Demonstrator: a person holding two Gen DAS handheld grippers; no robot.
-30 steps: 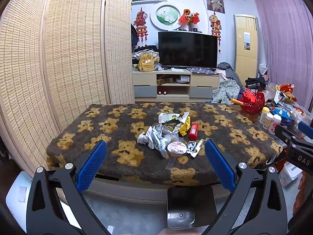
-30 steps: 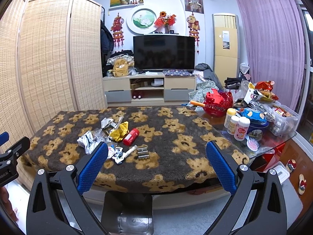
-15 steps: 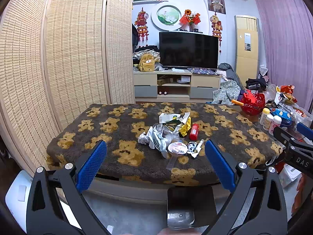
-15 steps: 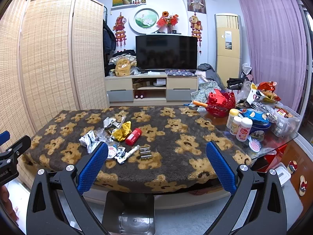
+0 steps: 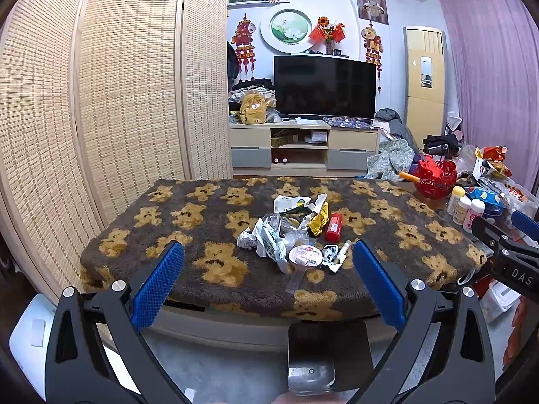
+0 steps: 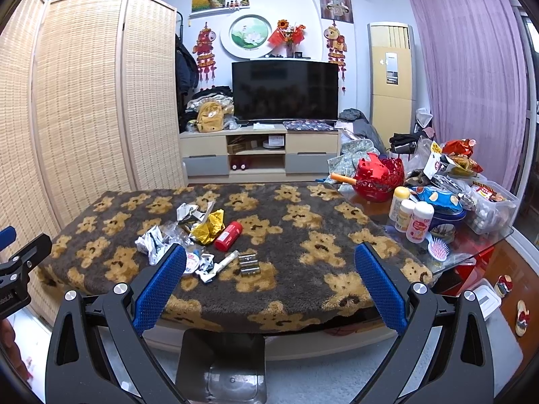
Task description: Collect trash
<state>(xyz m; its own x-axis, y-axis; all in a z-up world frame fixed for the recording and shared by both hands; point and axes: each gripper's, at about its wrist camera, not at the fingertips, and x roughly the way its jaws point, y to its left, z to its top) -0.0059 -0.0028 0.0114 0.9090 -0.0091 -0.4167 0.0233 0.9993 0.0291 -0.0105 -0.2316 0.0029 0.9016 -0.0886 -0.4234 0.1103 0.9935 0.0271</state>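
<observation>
Trash (image 5: 296, 232) lies heaped on our bear-print blanket (image 5: 188, 235), mid-table and toward the near edge: crumpled foil, a yellow wrapper (image 5: 319, 219), a red bottle (image 5: 333, 227), a round lid (image 5: 305, 255) and a white tube (image 5: 343, 249). From the left wrist we see the pile almost dead ahead, between the blue pads, with the foil wrappers facing us. Only the right wrist shows the batteries (image 6: 248, 263) just right of the tube, and more of the cluttered glass table end: white bottles (image 6: 411, 215), a pink brush (image 6: 438, 248), a red basket (image 6: 380, 176).

Both tools hang level short of the table's near edge, aimed across it at the television (image 6: 284, 89). Our left gripper (image 5: 267, 271) stands wide apart, holding nothing. Our right gripper (image 6: 269, 276) is likewise spread and empty, with the pile off toward its left pad. Each camera catches the other tool at its frame edge, the right one beside the left view's right border, the left one low at the right view's left border.
</observation>
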